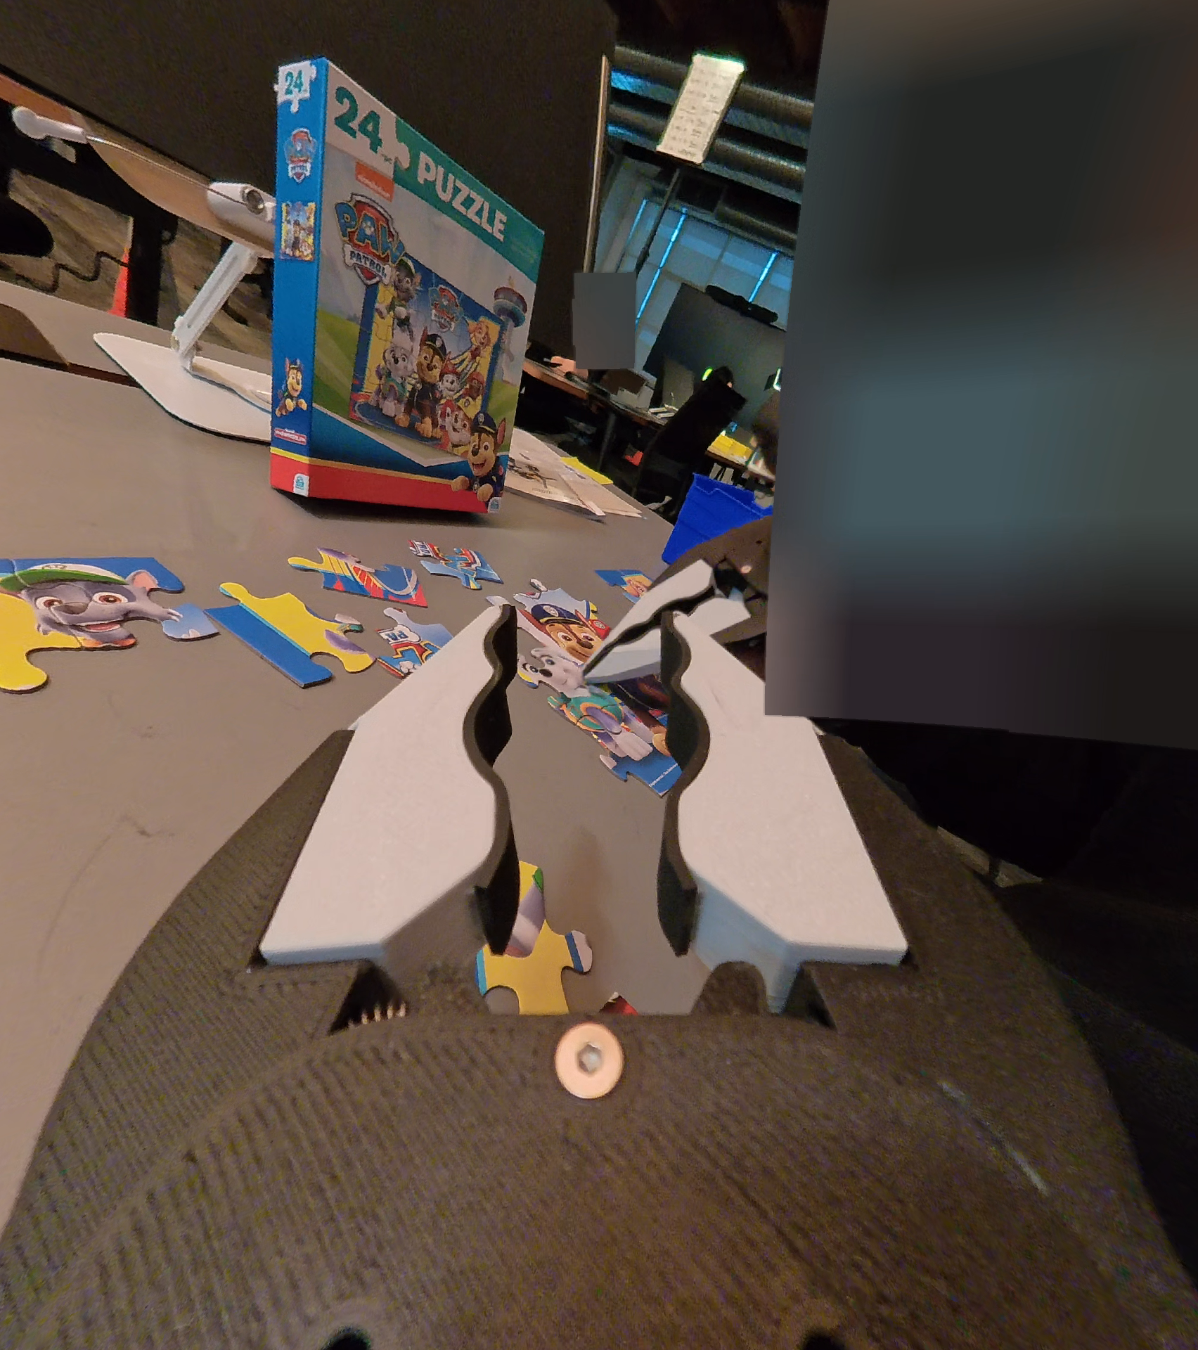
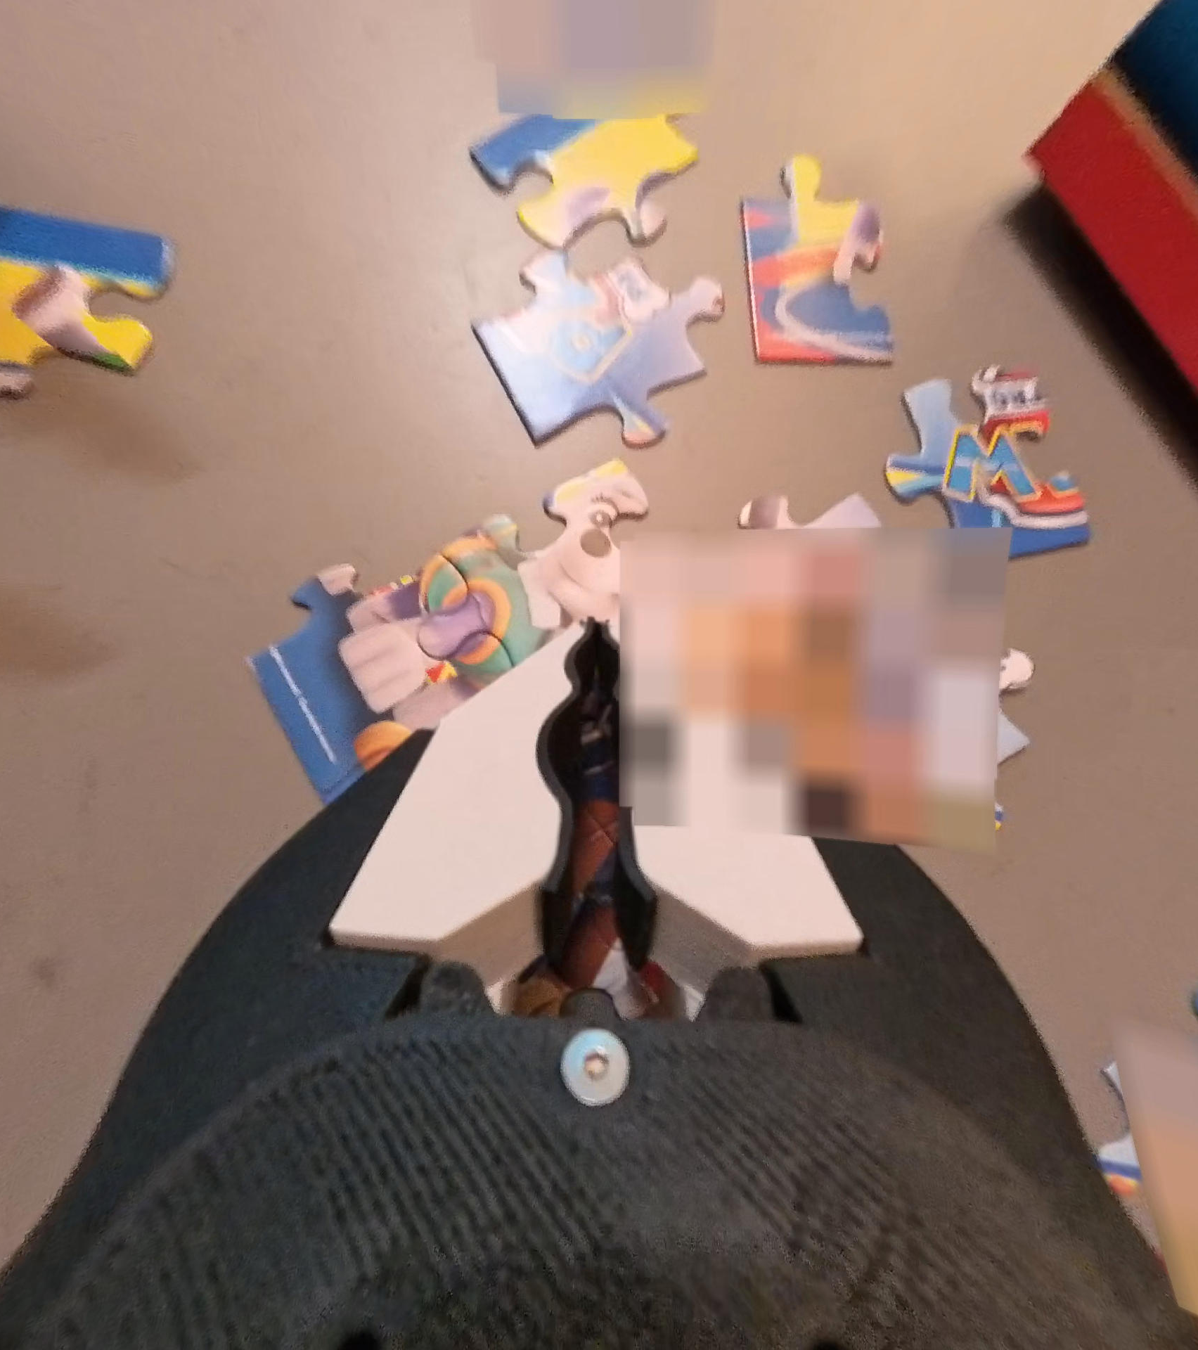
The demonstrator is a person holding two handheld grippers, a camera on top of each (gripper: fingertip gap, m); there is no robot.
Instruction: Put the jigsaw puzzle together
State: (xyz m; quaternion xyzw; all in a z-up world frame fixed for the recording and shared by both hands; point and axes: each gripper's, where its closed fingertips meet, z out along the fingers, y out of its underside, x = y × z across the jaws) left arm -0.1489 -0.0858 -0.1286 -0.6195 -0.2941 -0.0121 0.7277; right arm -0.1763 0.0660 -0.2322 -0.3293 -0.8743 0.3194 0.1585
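Observation:
My left gripper (image 1: 585, 628) hovers low over the grey table (image 1: 107, 803), open and empty. Beyond its fingers lies a joined cluster of puzzle pieces (image 1: 567, 635) with cartoon dogs. My right gripper (image 1: 590, 673) comes in from the right, shut, with its tips down on that cluster. In the right wrist view the right gripper (image 2: 592, 632) is shut over the same cluster (image 2: 450, 621); a mosaic patch hides part of it. A larger joined section with a grey dog (image 1: 48, 606) lies at the far left. Loose pieces (image 1: 289, 635) (image 1: 370, 577) lie between.
The upright puzzle box (image 1: 399, 292) stands at the back; its red edge (image 2: 1158, 277) shows at the right wrist view's upper right. A yellow piece (image 1: 538, 964) lies under my left gripper. A white stand (image 1: 216, 329), papers (image 1: 567, 475) and a blue bin (image 1: 713, 519) lie behind. My hands' fingertips stand some 20 centimeters from each other. The yellow piece (image 1: 538, 964) is closer to my left gripper, around 11 centimeters from its tips; the right tips are 20 centimeters off. Look for it in the right wrist view (image 2: 9, 326) too.

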